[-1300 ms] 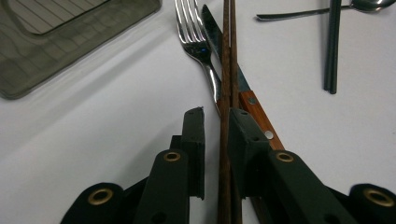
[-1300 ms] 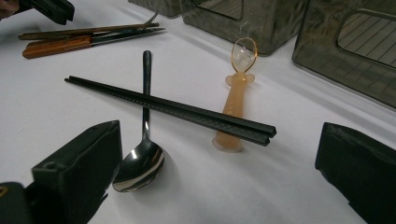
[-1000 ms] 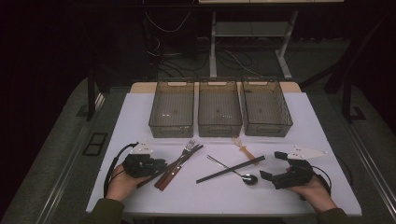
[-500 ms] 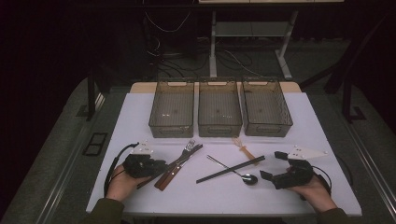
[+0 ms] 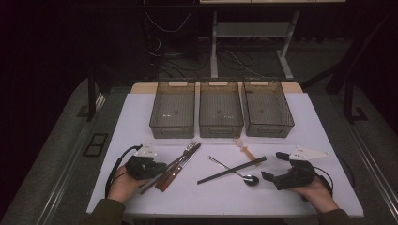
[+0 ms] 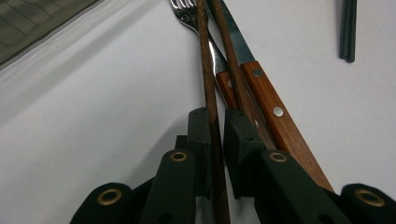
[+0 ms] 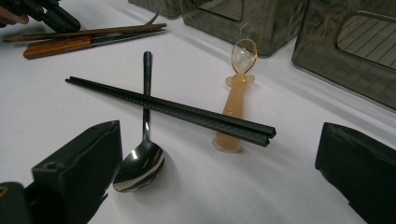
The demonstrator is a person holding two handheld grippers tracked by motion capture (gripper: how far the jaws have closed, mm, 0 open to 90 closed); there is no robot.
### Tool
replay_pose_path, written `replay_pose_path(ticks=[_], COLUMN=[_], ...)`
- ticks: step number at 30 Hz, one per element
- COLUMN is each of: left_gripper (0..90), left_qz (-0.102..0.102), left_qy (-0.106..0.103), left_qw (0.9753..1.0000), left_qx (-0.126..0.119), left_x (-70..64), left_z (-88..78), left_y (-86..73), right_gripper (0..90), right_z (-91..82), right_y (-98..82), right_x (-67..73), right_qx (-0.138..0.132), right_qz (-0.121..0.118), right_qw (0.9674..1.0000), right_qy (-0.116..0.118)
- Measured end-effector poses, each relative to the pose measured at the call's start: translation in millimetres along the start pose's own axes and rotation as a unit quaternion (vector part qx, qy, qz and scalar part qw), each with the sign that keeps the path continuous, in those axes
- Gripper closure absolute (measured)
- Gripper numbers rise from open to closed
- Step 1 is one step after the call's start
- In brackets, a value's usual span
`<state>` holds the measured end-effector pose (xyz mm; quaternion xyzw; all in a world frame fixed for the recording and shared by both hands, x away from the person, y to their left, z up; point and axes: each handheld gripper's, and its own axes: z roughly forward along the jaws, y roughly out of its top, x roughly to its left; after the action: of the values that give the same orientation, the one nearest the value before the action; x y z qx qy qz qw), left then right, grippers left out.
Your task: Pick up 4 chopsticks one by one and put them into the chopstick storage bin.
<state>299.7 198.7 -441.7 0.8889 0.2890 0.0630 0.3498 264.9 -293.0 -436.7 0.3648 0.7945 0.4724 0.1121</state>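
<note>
Left gripper: we see its black jaws drawn in tight on a thin dark-brown wooden chopstick, which runs straight out between them and ahead.
Beside the left jaws: a wooden-handled steel fork and a wooden-handled steel knife with rivets lie just to the right of the clamped stick, touching it or nearly so; a second brown stick lies across the knife handle.
Right gripper: its jaws stand wide apart and hold nothing, resting low over the white tabletop.
Between the right jaws, ahead: a shiny steel spoon lies bowl towards us, close to the left jaw; a pair of black chopsticks crosses over its handle; a translucent orange plastic spoon lies under their far end.
Farther ahead: three smoked-plastic bins stand side by side.
Handling: we judge the clamped chopstick light, stiff and slim, apt to pivot or slip if gripped near its end, so a hold nearer its middle would steady it.
Risk: we expect lifting may drag the fork and knife along.
</note>
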Motion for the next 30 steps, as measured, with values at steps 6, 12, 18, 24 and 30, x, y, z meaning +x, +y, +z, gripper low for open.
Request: replay_pose_path(ticks=[6,12,18,24,30], left_gripper=[80.5,81.7,83.2,84.0,84.2], left_qz=[0.009,0.016,0.013,0.009,0.005], left_qy=[0.013,0.023,0.026,0.027,0.027], left_qw=[0.9999,0.9996,0.9996,0.9996,0.9996], left_qx=[0.004,0.004,0.001,-0.001,-0.009], left_x=[-3.5,-6.0,-6.3,-6.4,-5.8], left_z=[0.7,1.0,1.0,0.7,1.0], left_y=[0.3,-0.1,-0.5,-0.8,-1.4], right_gripper=[0.9,0.9,0.9,0.9,1.0], right_z=[-0.1,-0.2,-0.4,-0.3,-0.4], right_y=[0.0,0.1,0.1,0.0,0.0], right_x=[0.0,0.3,0.5,0.9,0.9], right_qx=[0.000,-0.001,-0.002,-0.001,-0.002], right_qz=[0.000,0.000,0.000,0.000,0.000], right_qw=[1.0000,1.0000,1.0000,1.0000,1.0000], right_qy=[0.000,0.000,0.001,0.001,0.001])
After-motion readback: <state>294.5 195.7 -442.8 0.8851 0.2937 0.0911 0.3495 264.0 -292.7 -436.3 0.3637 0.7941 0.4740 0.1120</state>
